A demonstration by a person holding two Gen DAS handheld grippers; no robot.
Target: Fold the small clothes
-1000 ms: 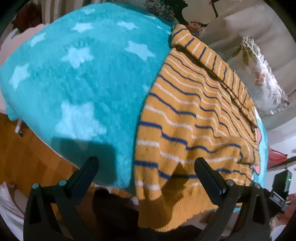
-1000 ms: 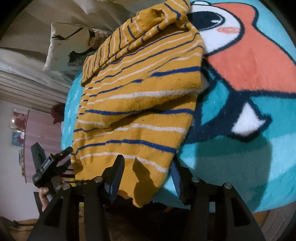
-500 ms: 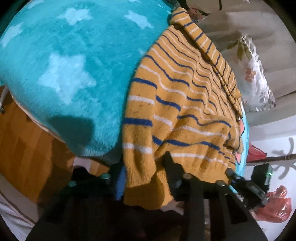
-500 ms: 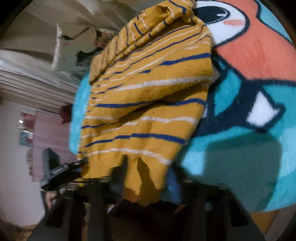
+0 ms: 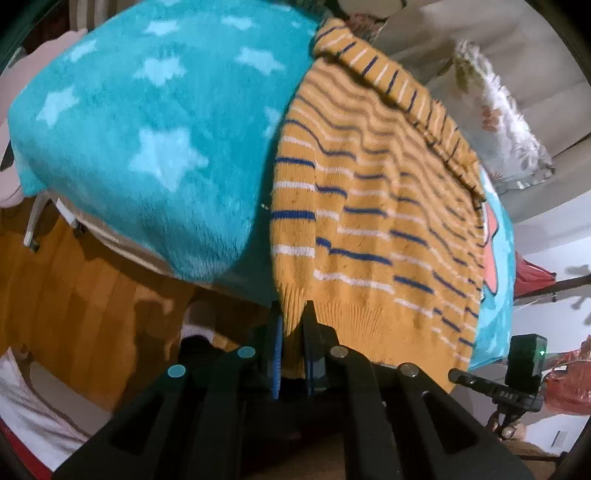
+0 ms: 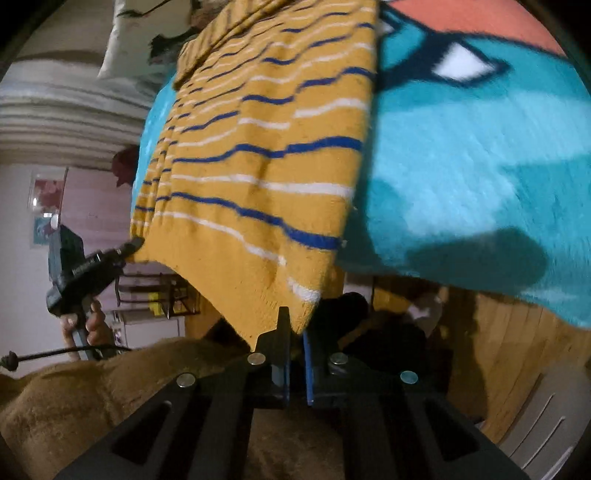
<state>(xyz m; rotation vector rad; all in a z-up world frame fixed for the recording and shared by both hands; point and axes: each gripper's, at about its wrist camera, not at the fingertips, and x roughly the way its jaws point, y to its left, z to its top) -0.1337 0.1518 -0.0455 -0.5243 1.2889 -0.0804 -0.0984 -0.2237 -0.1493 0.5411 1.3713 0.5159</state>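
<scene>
Turquoise plush covers the working surface: a star-printed fleece blanket [image 5: 147,147] draped over a bed or low table, with wooden flooring below its edge and a floral cushion [image 5: 498,122] at about two o'clock in the left wrist view. Starting at the tongs, the left gripper [image 5: 291,325] has just closed, and its jaws now pinch the ribbed hem of the striped mustard sweater [image 5: 369,206] at the garment's left bottom corner, knit plainly caught between the pads. The right gripper [image 6: 295,328] has likewise just been closing and now nips the opposite hem corner, where the fabric tapers to a point between its jaws. From each grip the sweater runs away toward twelve o'clock, lying flat on the blanket with its hem overhanging the near edge and a sleeve folded along the far side; the blanket's orange cartoon patch [image 6: 480,22] shows at one o'clock in the right wrist view. The other gripper appears at about four o'clock in the left view and nine o'clock in the right, a hand on its handle. The step in hand looks like the grasp that begins the bottom-to-top fold. Next, both corners probably need lifting together and carrying toward the collar, level and taut, though motion blur makes the depth of each bite hard to judge.
</scene>
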